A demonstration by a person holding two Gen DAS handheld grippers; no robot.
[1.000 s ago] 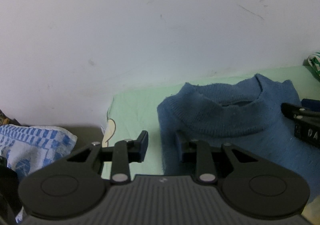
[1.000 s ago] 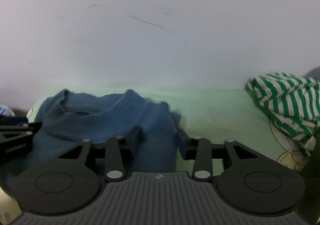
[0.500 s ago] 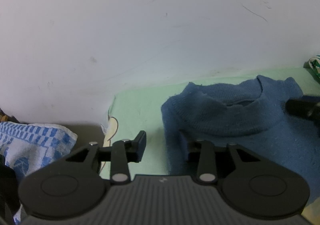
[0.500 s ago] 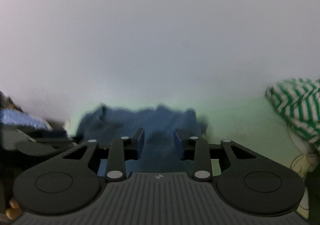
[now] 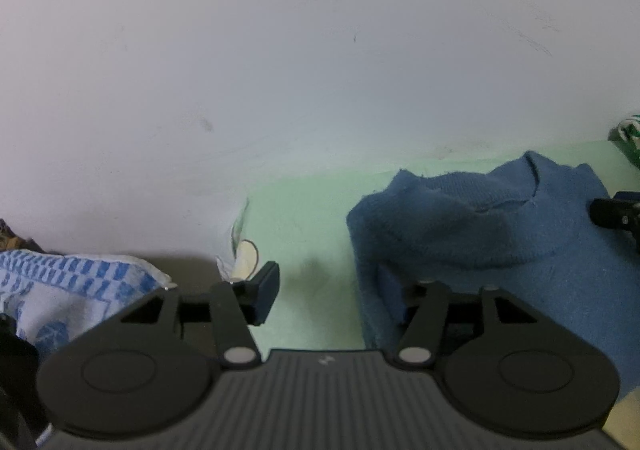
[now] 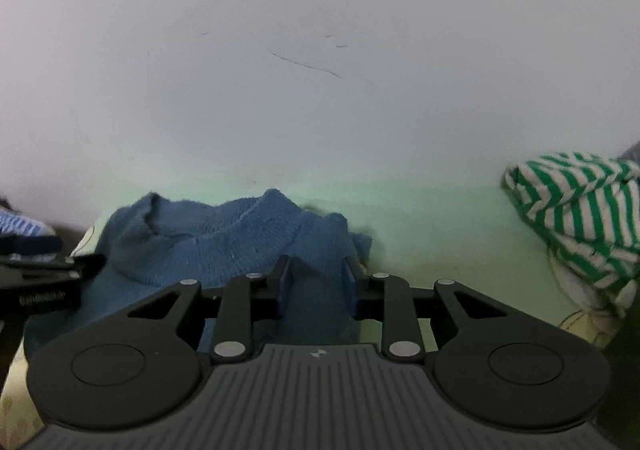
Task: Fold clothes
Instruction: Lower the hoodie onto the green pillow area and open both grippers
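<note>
A blue knitted sweater (image 5: 500, 242) lies collar-up on a pale green sheet (image 5: 312, 201) against the wall. My left gripper (image 5: 328, 298) is at its left shoulder and its jaws are opening. Bare sheet shows in the gap, and the sweater's edge lies at the right-hand finger (image 5: 390, 296) with no pad pressing on it. My right gripper (image 6: 316, 282) is at the other shoulder of the sweater (image 6: 224, 246). Blue knit fills the narrow gap between its pads, and its jaws are opening slightly. Each view shows the other gripper's black tip at its side edge.
A crumpled green-and-white striped garment (image 6: 576, 209) lies on the sheet to the right. A blue-and-white checked cloth (image 5: 60, 290) sits off the sheet's left edge. A scuffed white wall (image 6: 320, 89) rises close behind the sweater.
The left jaws have spread wider, off the sweater's left edge. The right jaws have narrowed around the right shoulder knit. The sweater lies as before.
</note>
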